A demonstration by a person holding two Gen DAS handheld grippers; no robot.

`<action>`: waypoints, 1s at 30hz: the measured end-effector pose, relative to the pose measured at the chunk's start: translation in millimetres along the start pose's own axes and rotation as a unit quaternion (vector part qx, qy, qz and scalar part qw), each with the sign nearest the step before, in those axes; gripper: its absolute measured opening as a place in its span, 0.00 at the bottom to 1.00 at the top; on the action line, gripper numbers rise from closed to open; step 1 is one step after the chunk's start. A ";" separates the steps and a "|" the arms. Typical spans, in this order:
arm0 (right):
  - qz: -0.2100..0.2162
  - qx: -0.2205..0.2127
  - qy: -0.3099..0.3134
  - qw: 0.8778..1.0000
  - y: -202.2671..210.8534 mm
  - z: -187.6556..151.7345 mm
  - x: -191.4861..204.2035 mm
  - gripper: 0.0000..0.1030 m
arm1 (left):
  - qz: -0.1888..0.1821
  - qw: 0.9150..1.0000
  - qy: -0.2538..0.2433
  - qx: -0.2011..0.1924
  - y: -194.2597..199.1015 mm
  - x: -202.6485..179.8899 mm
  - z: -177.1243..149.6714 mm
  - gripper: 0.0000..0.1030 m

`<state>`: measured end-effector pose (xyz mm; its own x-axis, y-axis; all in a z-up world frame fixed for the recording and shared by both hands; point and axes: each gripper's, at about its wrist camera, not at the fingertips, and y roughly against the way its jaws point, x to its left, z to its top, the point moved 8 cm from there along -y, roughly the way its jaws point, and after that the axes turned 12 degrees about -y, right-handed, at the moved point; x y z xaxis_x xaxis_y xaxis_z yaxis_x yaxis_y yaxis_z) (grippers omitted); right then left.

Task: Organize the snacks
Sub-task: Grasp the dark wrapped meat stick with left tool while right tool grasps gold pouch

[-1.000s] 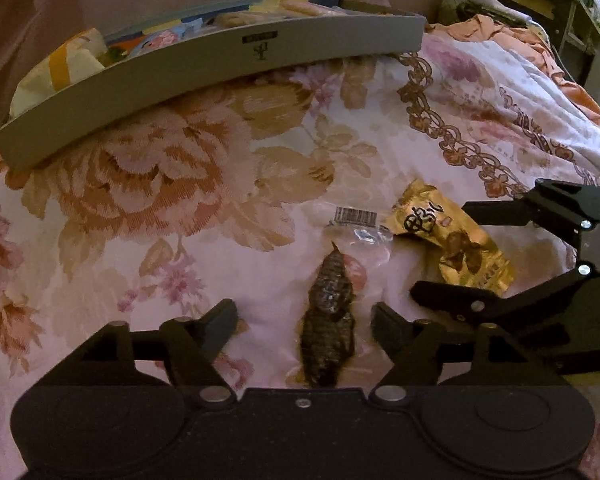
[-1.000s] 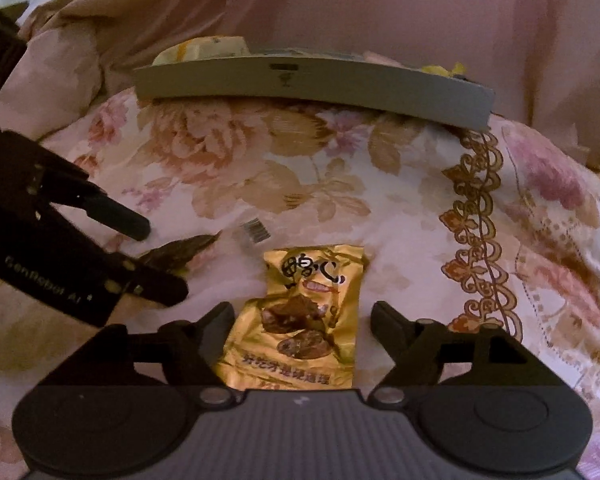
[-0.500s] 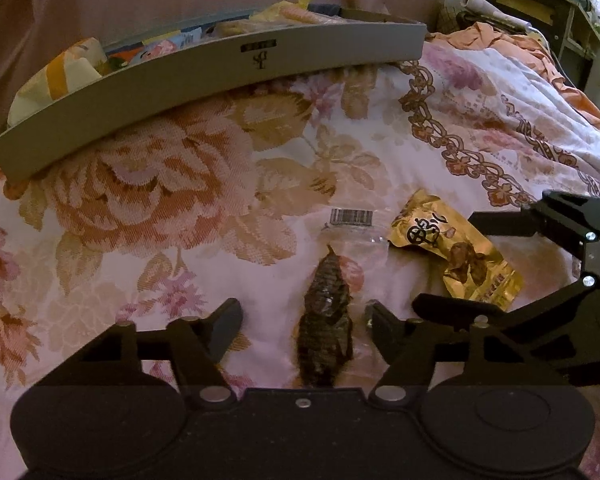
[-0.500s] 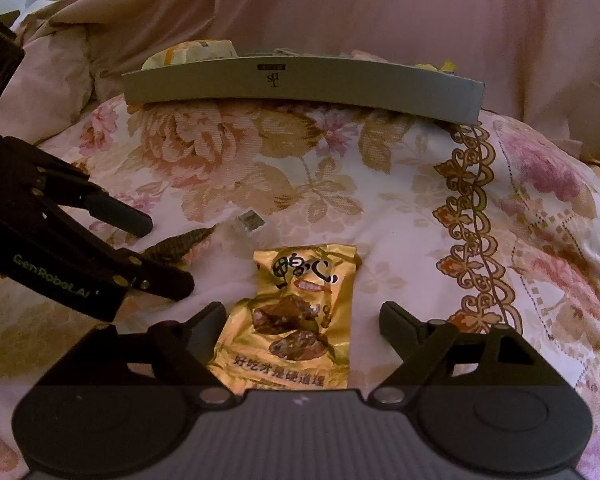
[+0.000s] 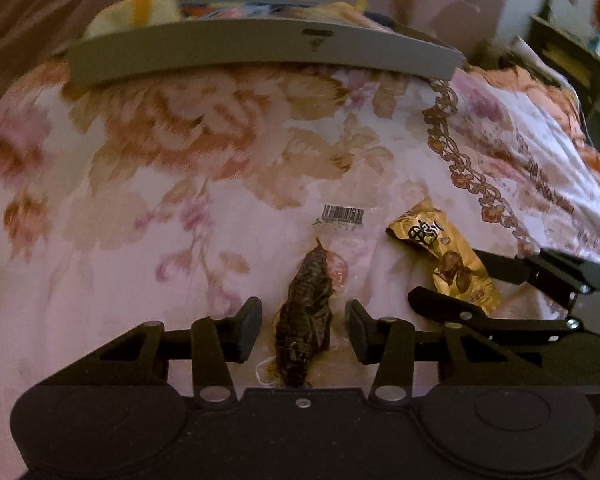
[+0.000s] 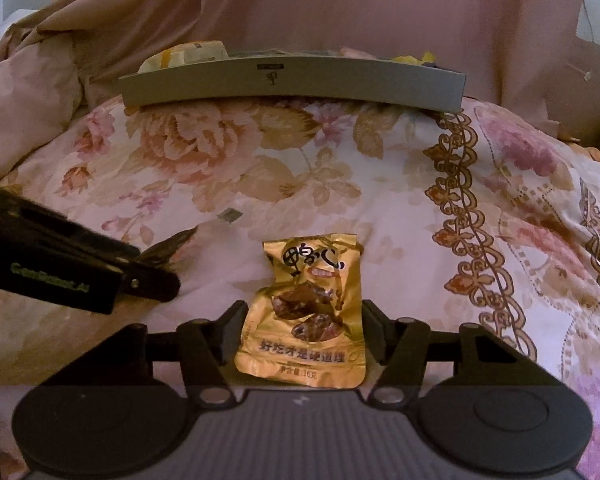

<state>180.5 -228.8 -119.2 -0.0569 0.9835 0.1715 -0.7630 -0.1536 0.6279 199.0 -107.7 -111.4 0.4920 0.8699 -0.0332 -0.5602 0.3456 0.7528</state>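
Note:
A clear-wrapped dark brown snack [image 5: 306, 320] lies on the floral bedspread [image 5: 180, 216] between the fingers of my left gripper [image 5: 304, 330], which is partly closed with small gaps either side of it. A gold snack packet [image 6: 306, 320] lies between the fingers of my right gripper [image 6: 304, 330], whose pads sit right at the packet's edges. The gold packet [image 5: 444, 260] also shows in the left wrist view, and the dark snack [image 6: 168, 246] in the right. A grey tray [image 5: 260, 52] with several snacks stands at the back.
The tray [image 6: 292, 84] rests against pink bedding [image 6: 340, 8]. A wooden shelf [image 5: 568, 64] stands at the far right beyond the bed. The bedspread between the snacks and the tray is bare floral fabric.
Both grippers have narrowed around their snacks. The left view has swung so the tray sits more centred and level. The right gripper sits a little further back from the tray.

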 end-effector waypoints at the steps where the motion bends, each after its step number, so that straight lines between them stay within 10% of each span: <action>1: -0.001 0.003 -0.001 1.000 2.0 -1.2 1.3 0.61 | -0.006 1.000 0.017 -0.001 3.7 1.8 -4.7 0.46; 6: 0.000 0.012 0.002 1.000 12.3 -11.1 11.1 0.62 | -0.035 0.997 0.071 -0.025 14.1 10.2 -22.7 0.47; 22: -0.002 -0.009 -0.015 1.000 7.8 -12.4 10.4 0.70 | -0.032 0.999 0.005 -0.025 6.8 -0.8 -17.5 0.59; 30: -0.004 -0.012 -0.007 1.000 6.3 -11.9 13.5 0.63 | -0.012 1.000 -0.017 -0.023 6.5 -1.9 -17.2 0.45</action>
<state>167.2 -215.4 -122.0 -0.0422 0.9833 0.1772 -0.7792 -0.1434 0.6101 183.0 -101.1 -117.8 0.5281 0.8487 -0.0274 -0.5779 0.3829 0.7207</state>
